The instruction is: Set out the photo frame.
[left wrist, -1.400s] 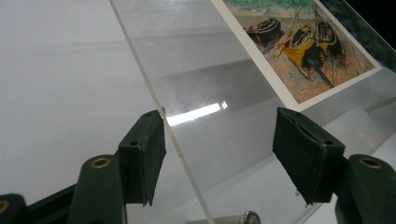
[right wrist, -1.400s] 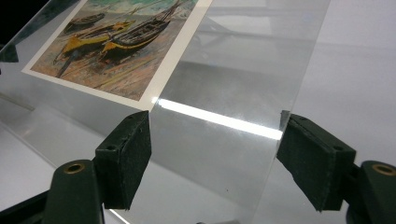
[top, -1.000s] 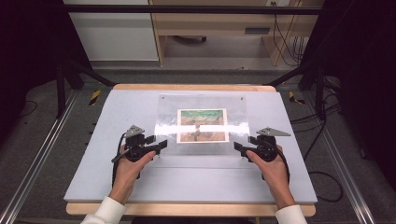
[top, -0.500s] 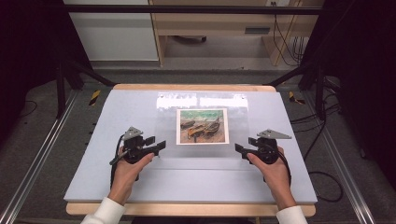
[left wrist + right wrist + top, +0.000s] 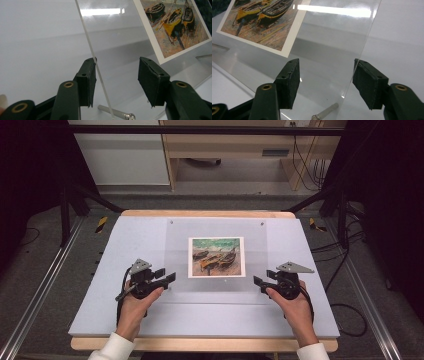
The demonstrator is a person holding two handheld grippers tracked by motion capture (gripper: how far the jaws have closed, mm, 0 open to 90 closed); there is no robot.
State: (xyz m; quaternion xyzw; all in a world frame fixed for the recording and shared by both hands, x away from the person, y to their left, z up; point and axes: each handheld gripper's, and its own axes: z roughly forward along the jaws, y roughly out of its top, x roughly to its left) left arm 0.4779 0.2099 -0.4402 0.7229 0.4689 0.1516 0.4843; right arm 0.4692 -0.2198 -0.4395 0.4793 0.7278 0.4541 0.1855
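Grippers first: we count two, one in each hand, both on the near half of the table (image 5: 100, 270). We see the left gripper (image 5: 167, 279) at the left edge of one clear acrylic sheet (image 5: 217, 255), and the right gripper (image 5: 258, 282) at that sheet's right edge. In the left gripper view the sheet's edge runs up between the two black jaws, just beside one pad (image 5: 90, 80), while the other pad (image 5: 150, 80) stands apart from it; the jaws are parted and have just been closing. In the right gripper view the sheet's edge also passes between two parted jaws, which have likewise just been closing, and neither pad presses on it. We count one printed picture of boats (image 5: 216, 256) under the sheet, at the middle of the table. We count two metal pegs, one near each gripper: one (image 5: 116, 114) in the left gripper view, one (image 5: 324, 112) in the right gripper view.
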